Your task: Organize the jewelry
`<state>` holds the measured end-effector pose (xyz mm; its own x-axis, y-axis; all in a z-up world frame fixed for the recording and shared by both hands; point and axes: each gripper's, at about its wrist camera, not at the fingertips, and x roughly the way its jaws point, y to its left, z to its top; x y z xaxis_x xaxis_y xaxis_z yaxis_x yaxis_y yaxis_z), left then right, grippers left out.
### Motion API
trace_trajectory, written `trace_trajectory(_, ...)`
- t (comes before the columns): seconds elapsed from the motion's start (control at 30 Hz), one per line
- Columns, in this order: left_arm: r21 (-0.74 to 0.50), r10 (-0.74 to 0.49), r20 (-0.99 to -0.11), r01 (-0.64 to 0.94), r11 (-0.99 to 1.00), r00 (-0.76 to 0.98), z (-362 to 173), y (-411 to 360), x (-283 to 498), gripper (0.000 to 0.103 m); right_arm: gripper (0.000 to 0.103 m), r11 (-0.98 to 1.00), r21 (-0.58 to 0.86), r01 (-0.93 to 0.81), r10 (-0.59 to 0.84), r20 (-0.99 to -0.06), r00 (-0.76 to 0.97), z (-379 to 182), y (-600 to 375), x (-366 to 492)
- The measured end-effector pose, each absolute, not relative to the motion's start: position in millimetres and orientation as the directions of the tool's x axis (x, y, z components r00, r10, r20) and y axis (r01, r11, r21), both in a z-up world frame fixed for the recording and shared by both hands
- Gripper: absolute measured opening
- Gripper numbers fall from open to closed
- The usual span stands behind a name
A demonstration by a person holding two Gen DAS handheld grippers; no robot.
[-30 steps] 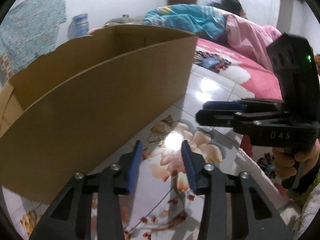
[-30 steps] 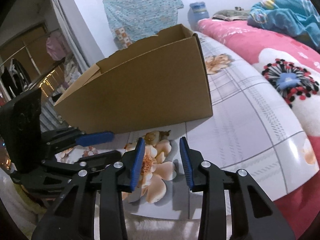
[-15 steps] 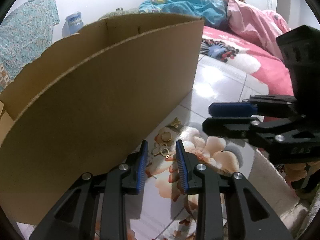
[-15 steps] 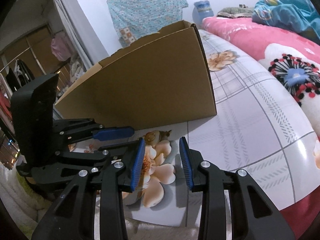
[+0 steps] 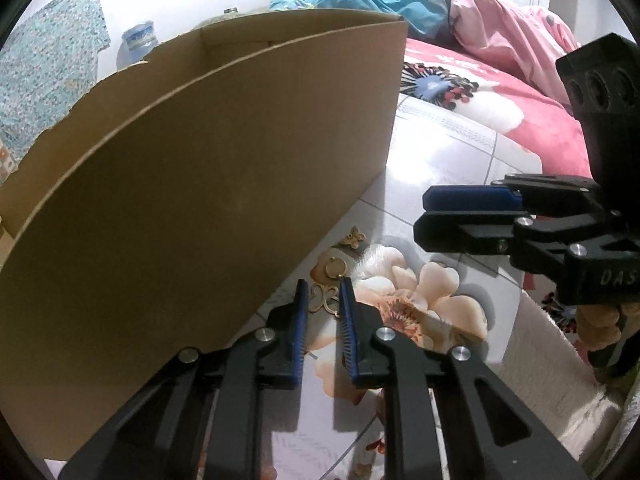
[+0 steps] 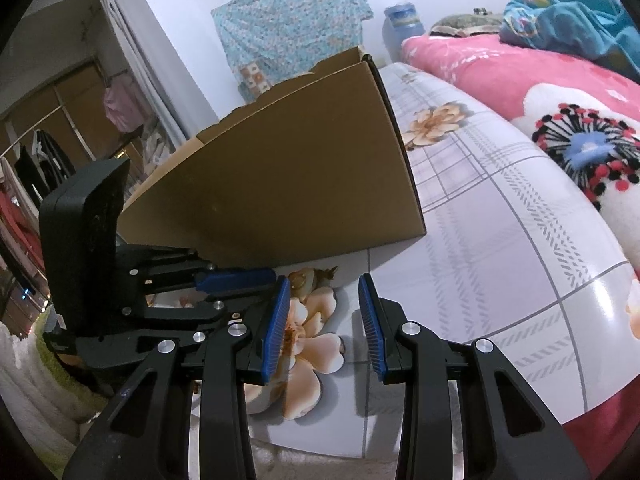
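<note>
Three small gold pieces lie on the flowered floor at the foot of a cardboard box (image 5: pixel 192 184): a butterfly charm (image 5: pixel 354 237), a round pendant (image 5: pixel 335 268) and an openwork butterfly piece (image 5: pixel 325 299). My left gripper (image 5: pixel 322 282) points down at the floor, its jaws closing with the openwork piece between the blue pads; I see no pad pressing on it. My right gripper (image 5: pixel 422 216) hovers to the right, open and empty. In the right wrist view, the right gripper (image 6: pixel 323 284) is open over the painted flower, with the left gripper (image 6: pixel 240 292) just to its left beside the box (image 6: pixel 288 184).
The tall box wall stands close on the left of the jewelry. A pink floral blanket (image 5: pixel 532 120) with a person lying on it fills the back right. A white fluffy rug (image 5: pixel 560 380) borders the floor at the near right. A water jug (image 6: pixel 402 22) stands by the wall.
My left gripper has moved forward and down to the jewelry at the box's foot, and its jaws have narrowed around the openwork piece. The right gripper has stayed nearly still.
</note>
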<state>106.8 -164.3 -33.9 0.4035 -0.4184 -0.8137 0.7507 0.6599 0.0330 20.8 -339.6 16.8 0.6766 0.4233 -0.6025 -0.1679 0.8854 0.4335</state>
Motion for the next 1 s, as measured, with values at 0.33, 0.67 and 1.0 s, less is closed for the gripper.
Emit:
trace_trajectory(0.33, 0.025, -0.424, -0.811, 0.749, 0.662, 0.402, -30, -162, 103, 0.015, 0.033, 0.886, 0.433, -0.164, 0.419, -0.598, 0.683, 18, -342, 17)
trace_trajectory(0.67, 0.002, -0.436, -0.788, 0.711, 0.703, 0.434, -13, -138, 96, 0.015, 0.033, 0.901, 0.380, -0.208, 0.413, -0.611, 0.676, 24, -325, 19)
trace_trajectory(1.0, -0.039, -0.466, -0.766, 0.691, 0.722, 0.443, -3, -117, 92, 0.015, 0.023, 0.930, 0.243, -0.275, 0.366, -0.668, 0.647, 22, -285, 42)
